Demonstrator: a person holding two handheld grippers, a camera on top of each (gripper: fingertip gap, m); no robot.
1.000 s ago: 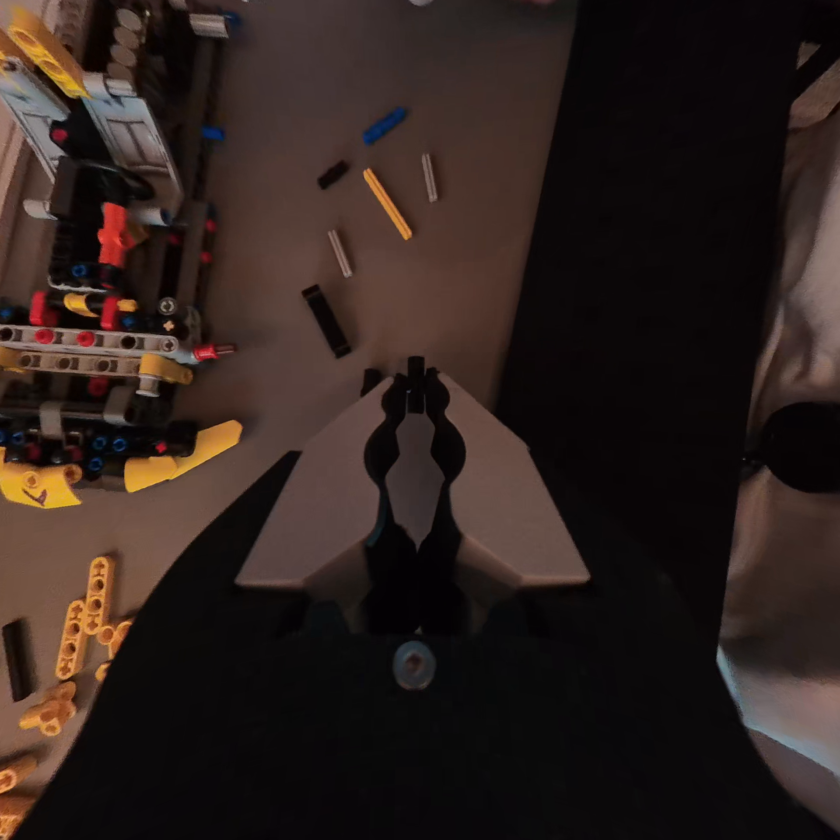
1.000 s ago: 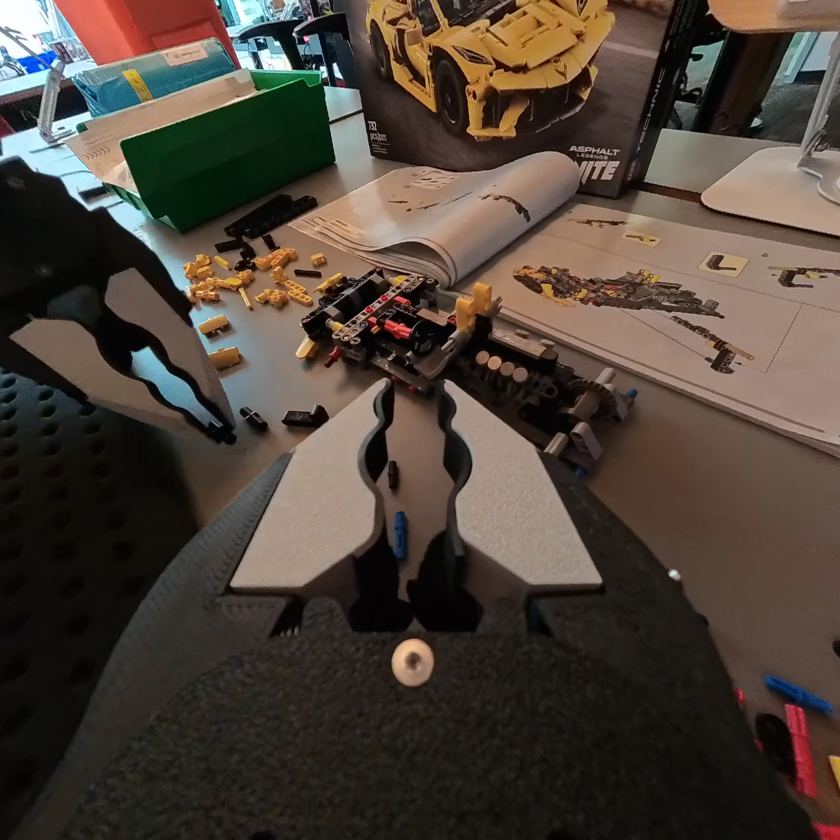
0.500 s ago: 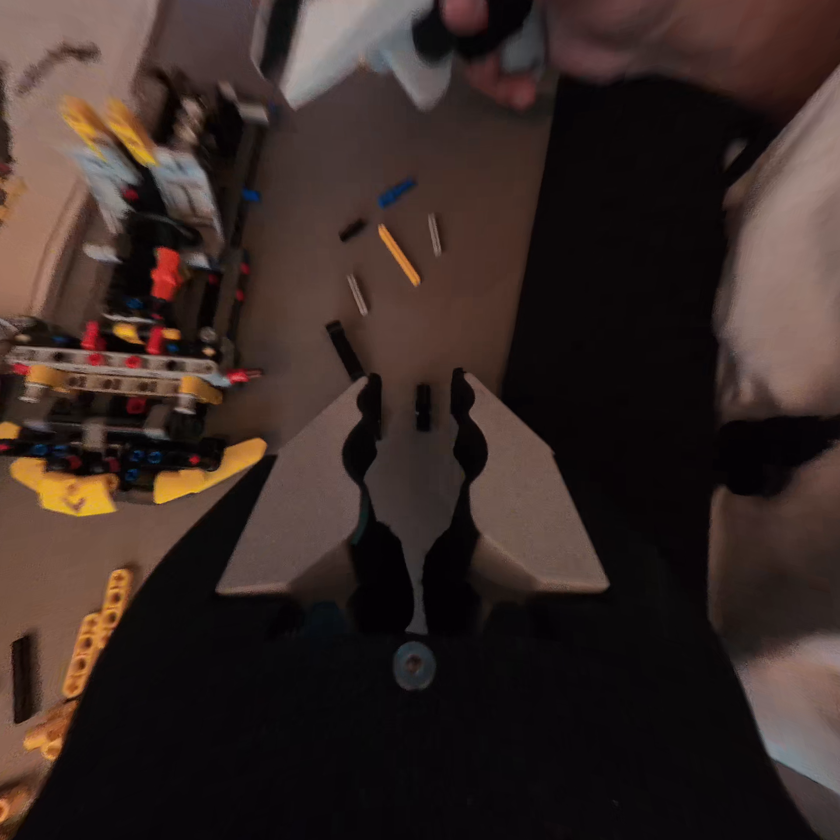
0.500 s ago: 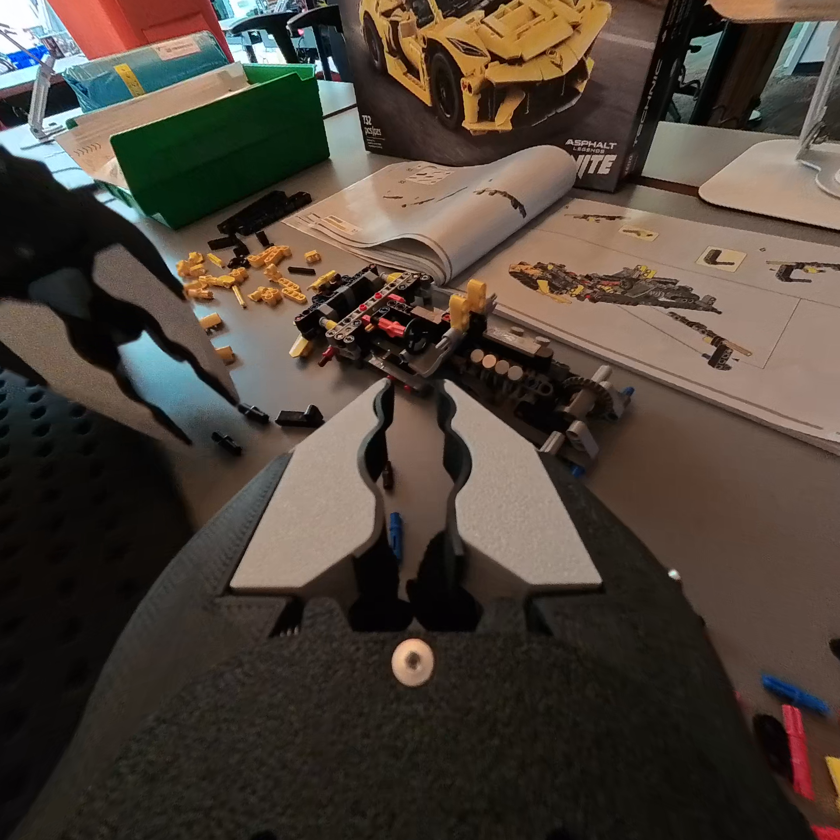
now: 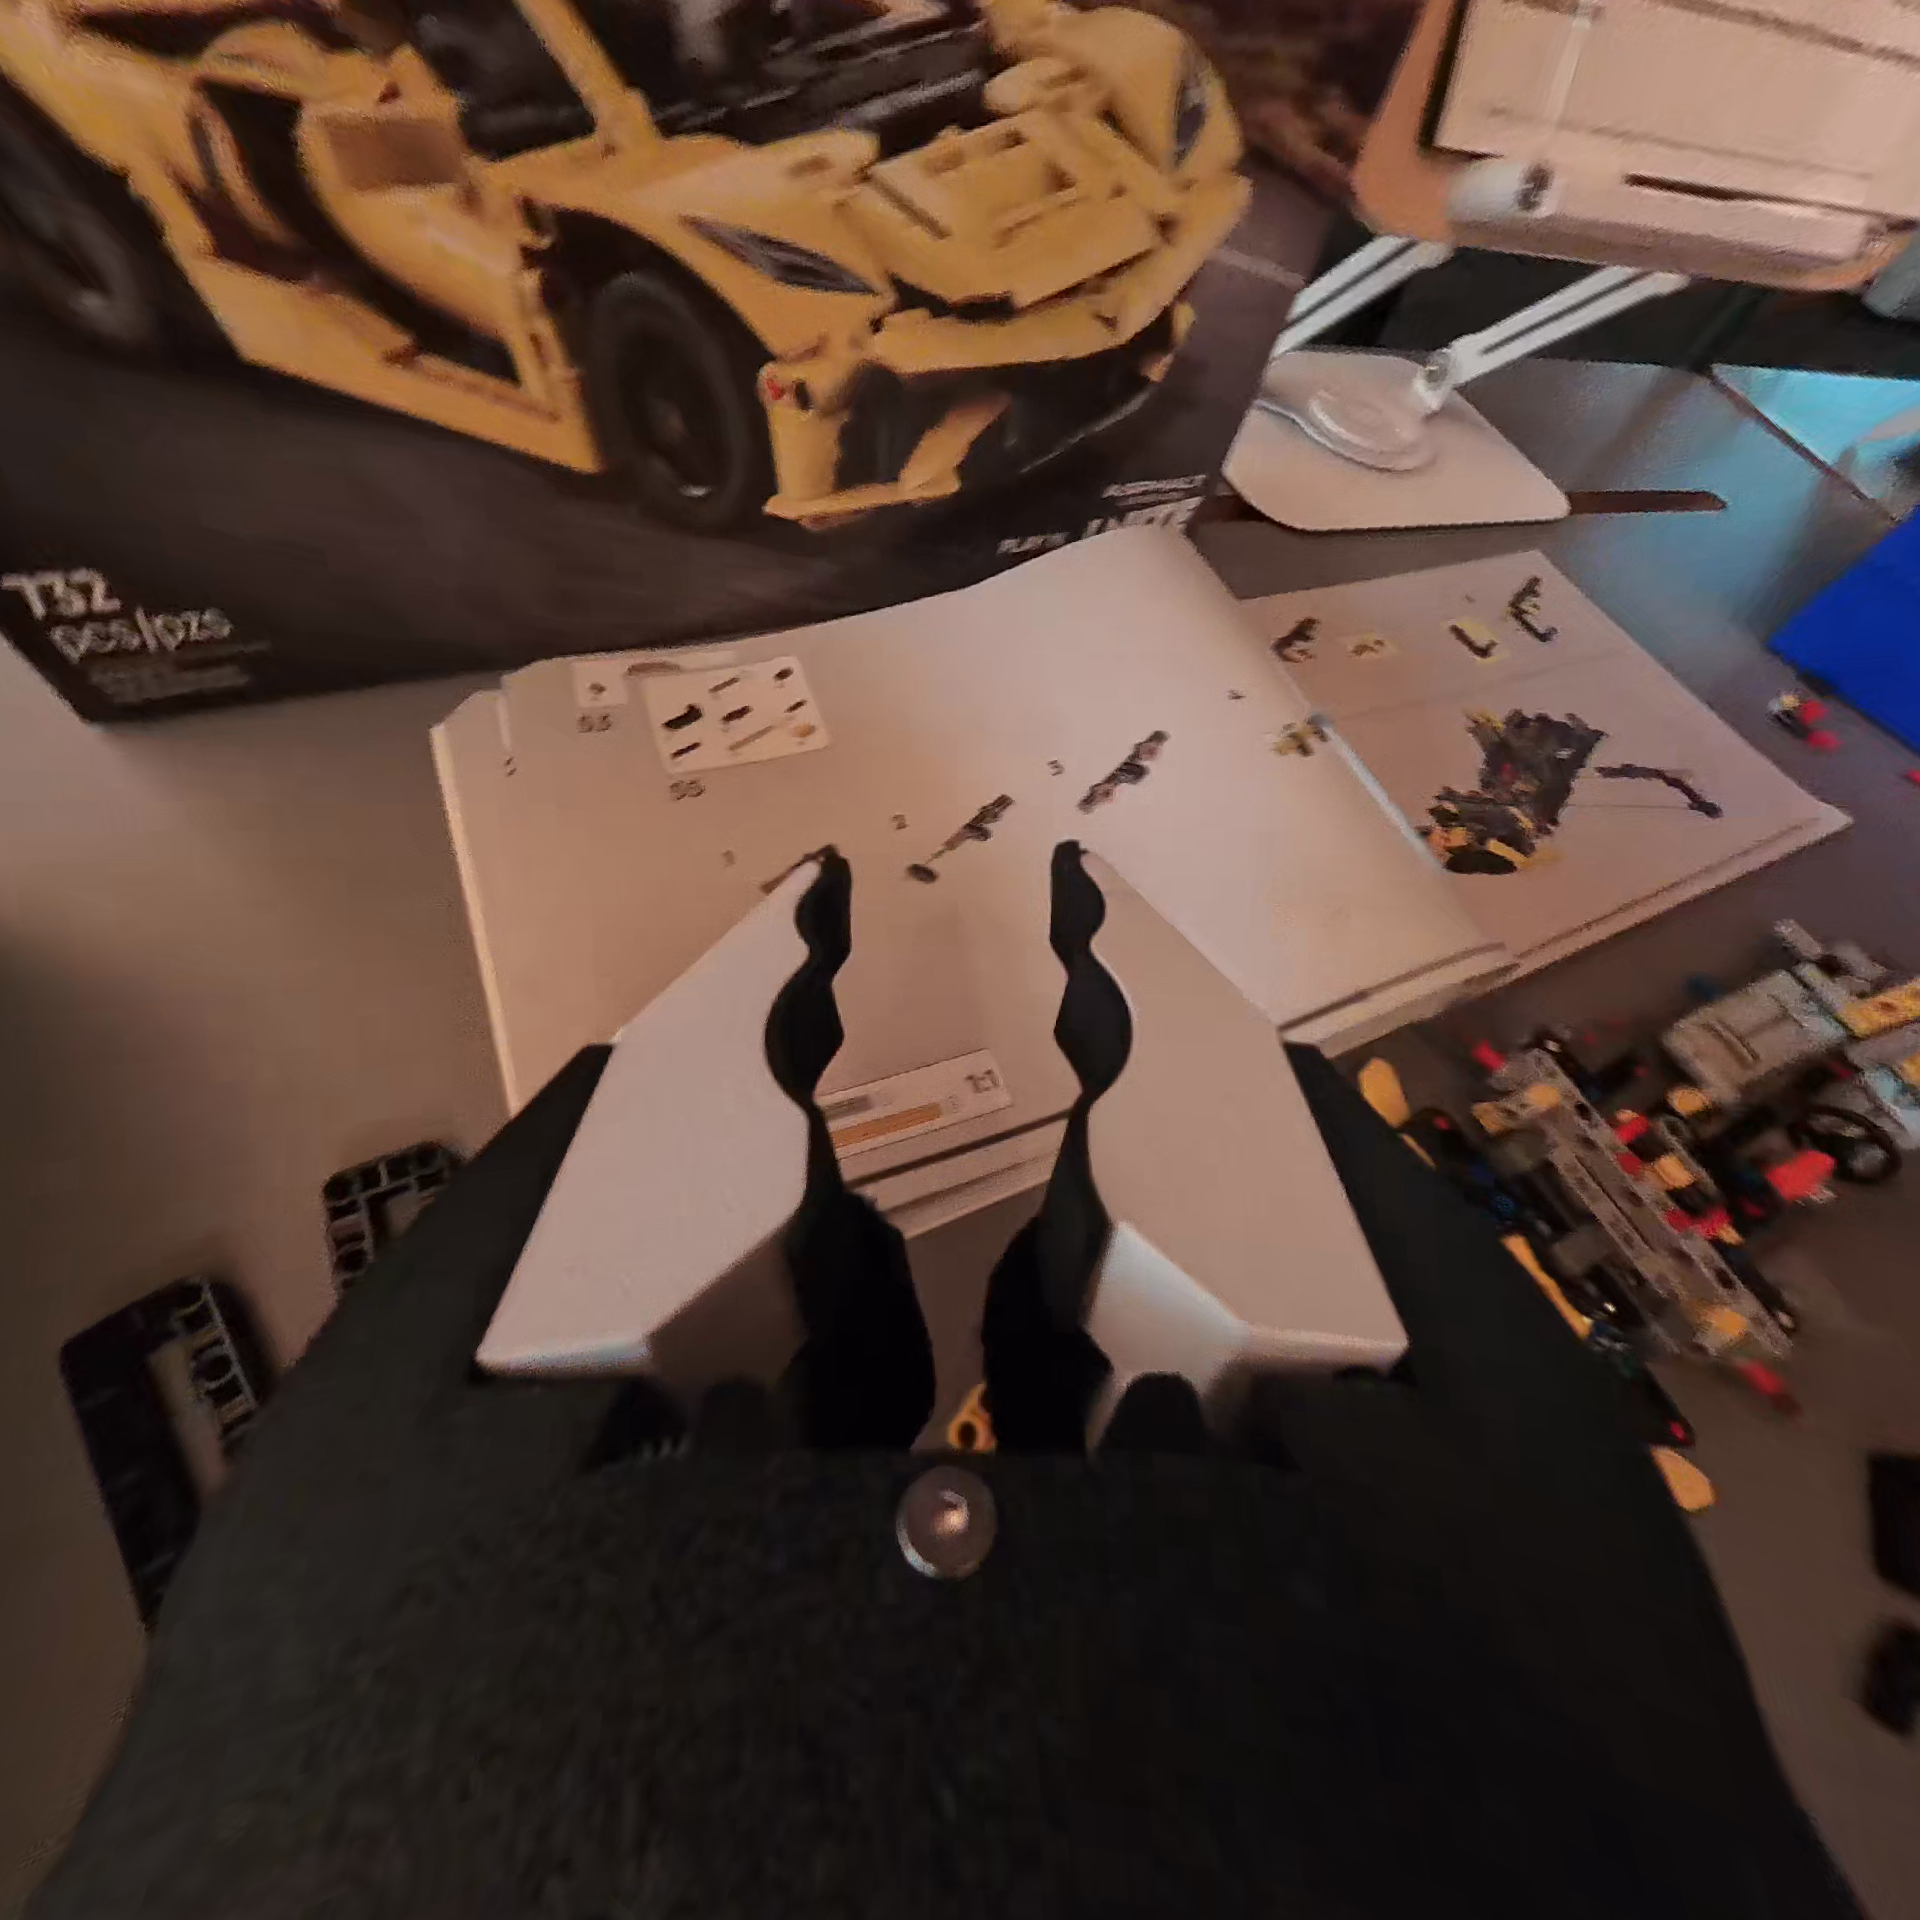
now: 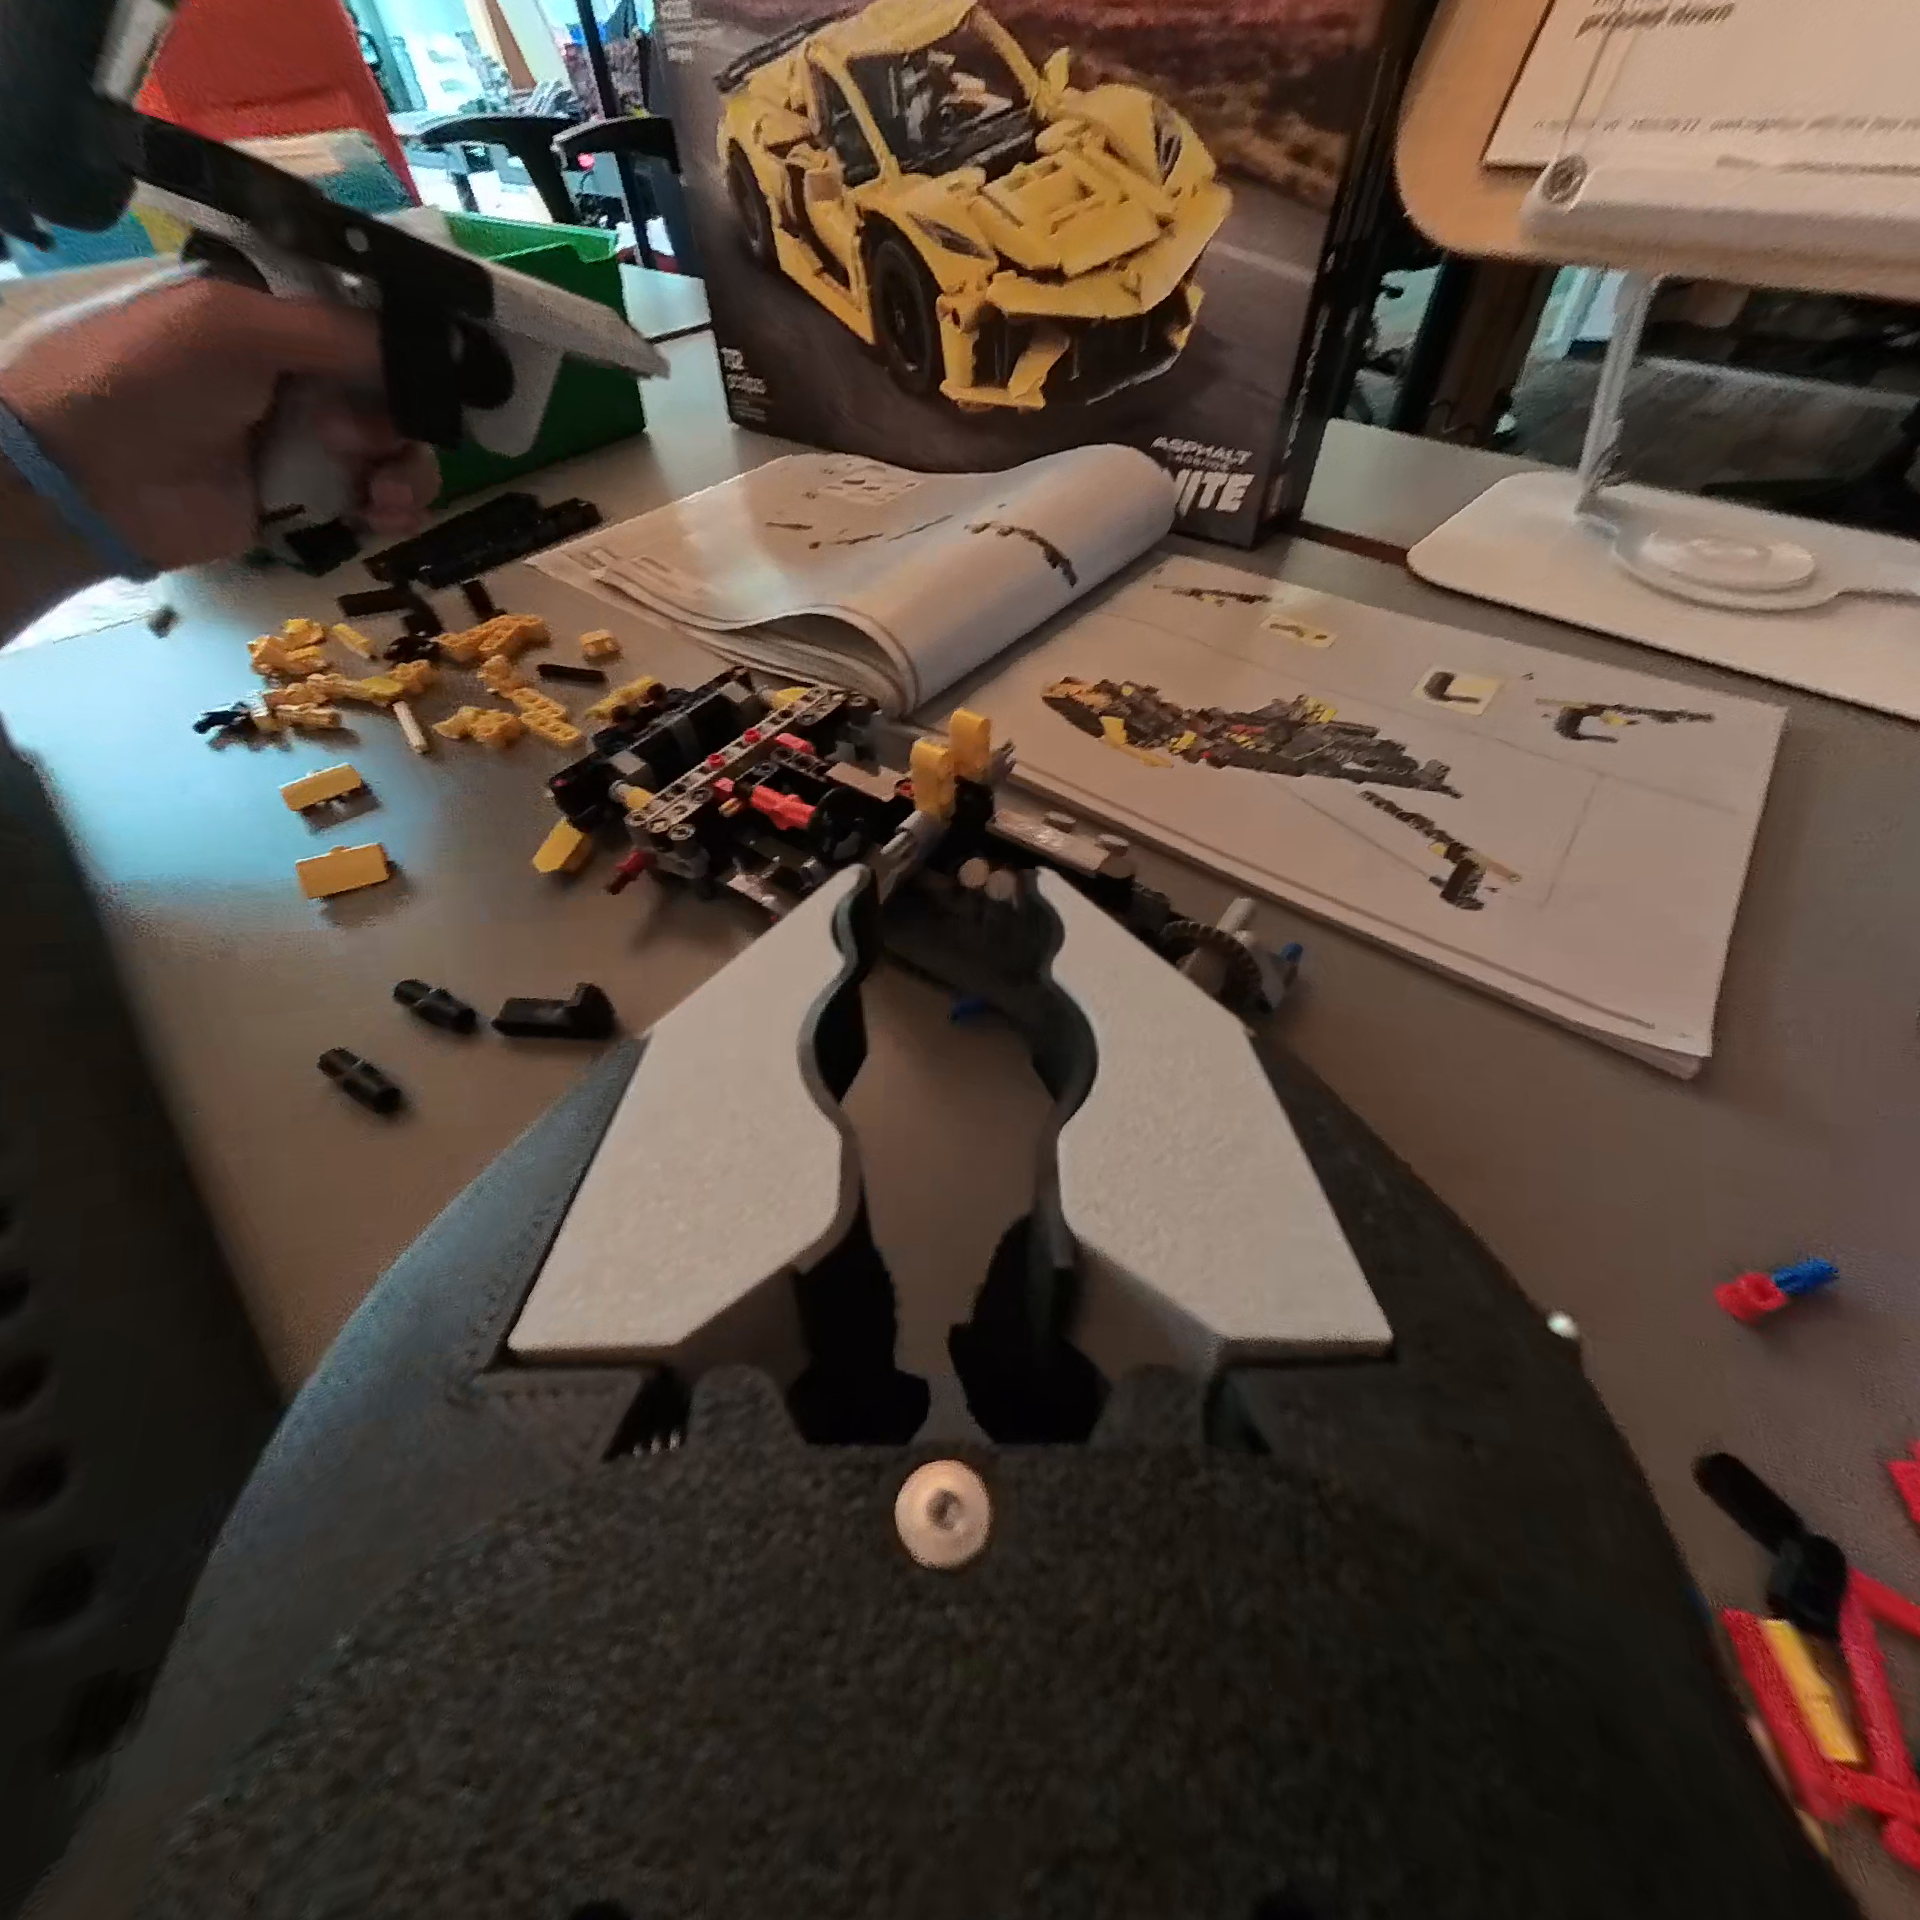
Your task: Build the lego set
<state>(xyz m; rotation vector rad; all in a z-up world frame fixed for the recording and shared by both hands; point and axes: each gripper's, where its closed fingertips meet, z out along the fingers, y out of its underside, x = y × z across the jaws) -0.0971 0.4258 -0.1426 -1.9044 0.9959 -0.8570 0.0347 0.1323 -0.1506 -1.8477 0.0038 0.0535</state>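
Note:
The partly built black, grey and yellow model [image 6: 748,790] lies mid-table; it also shows at the right of the left wrist view [image 5: 1621,1174]. My right gripper [image 6: 954,888] is open, and its fingertips reach the model's dark rear section without closing on it. My left gripper [image 5: 951,862] is open and empty, raised over the open instruction booklet [image 5: 1039,727]. It shows at the upper left of the right wrist view [image 6: 395,270], held by a hand. A small black pin [image 6: 358,1078] lies on the table near another pin [image 6: 434,1003] and a black angled piece [image 6: 551,1013].
The set's box [image 6: 987,208] stands at the back, with a green bin [image 6: 561,343] to its left. Loose yellow and black parts [image 6: 416,675] lie on the left, red and blue parts [image 6: 1766,1288] on the right. A white lamp base [image 6: 1662,561] is at the back right. Black frames [image 5: 166,1392] lie near the left gripper. The gap from one gripper's tips to the other's is roughly 35 cm. The black angled piece [image 6: 551,1013] is about 12 cm from my right fingertips and 25 cm from my left.
The left gripper opened, left the small black pin on the table, then lifted and swung up toward the booklet. The right gripper opened wider and moved forward to the model.

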